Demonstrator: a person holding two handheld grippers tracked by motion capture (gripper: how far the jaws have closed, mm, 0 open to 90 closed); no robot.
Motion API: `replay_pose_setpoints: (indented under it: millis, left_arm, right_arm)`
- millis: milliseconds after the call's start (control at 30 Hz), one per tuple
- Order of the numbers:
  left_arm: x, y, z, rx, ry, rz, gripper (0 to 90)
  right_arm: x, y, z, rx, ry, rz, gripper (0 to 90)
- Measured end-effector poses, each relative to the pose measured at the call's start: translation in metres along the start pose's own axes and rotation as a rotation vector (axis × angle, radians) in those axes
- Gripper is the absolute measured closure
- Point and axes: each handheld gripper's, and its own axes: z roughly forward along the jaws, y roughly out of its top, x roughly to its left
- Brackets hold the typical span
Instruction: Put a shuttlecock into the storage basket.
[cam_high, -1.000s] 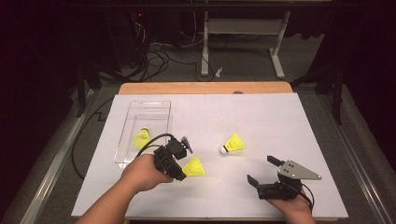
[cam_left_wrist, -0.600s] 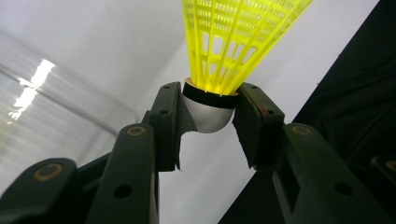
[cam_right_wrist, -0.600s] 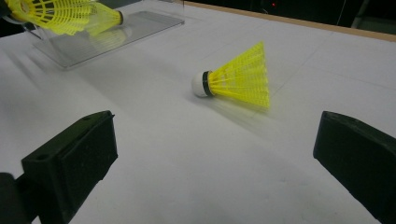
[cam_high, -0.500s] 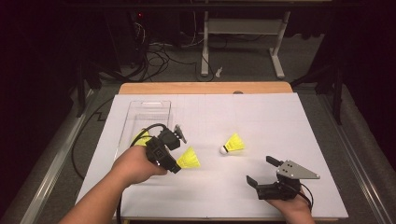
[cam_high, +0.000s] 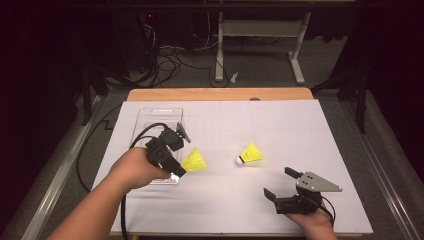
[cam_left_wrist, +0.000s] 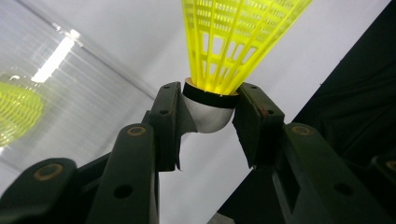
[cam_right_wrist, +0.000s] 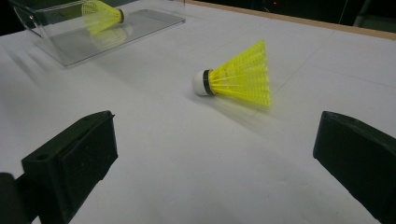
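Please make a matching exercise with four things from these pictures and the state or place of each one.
Things:
1. left gripper
2. right gripper
3. yellow plastic shuttlecock with white cork lying free
4. clear plastic tray

States:
A. open, resting near the table's front edge
B. lies on its side on the white sheet
C. shut on a yellow shuttlecock's cork
D. holds one yellow shuttlecock inside

Pairs: 1-C, 2-A, 3-B, 4-D

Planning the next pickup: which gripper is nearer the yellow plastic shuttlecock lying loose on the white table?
Right. The right gripper sits open just below the loose yellow plastic shuttlecock; the left gripper, holding another shuttlecock, is farther off to its left.
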Motion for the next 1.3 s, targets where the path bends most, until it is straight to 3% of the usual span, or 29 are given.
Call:
replay_pose_setpoints:
  millis: [600,967,1300]
  left_arm:
    - [0.035,-0.011,-0.003,-0.039,0.012,-0.159,62.9]
    - [0.049,-0.010,0.002,-0.039,0.031,-0.216,62.8]
    - [0.070,-0.010,0.003,-0.055,0.040,-0.295,62.8]
  right_arm:
    - [0.001,0.000,0.001,0.008,0.009,-0.003,0.3]
    - [0.001,0.000,0.002,0.009,0.016,-0.010,0.3]
    - [0.002,0.000,0.002,0.011,0.021,-0.009,0.4]
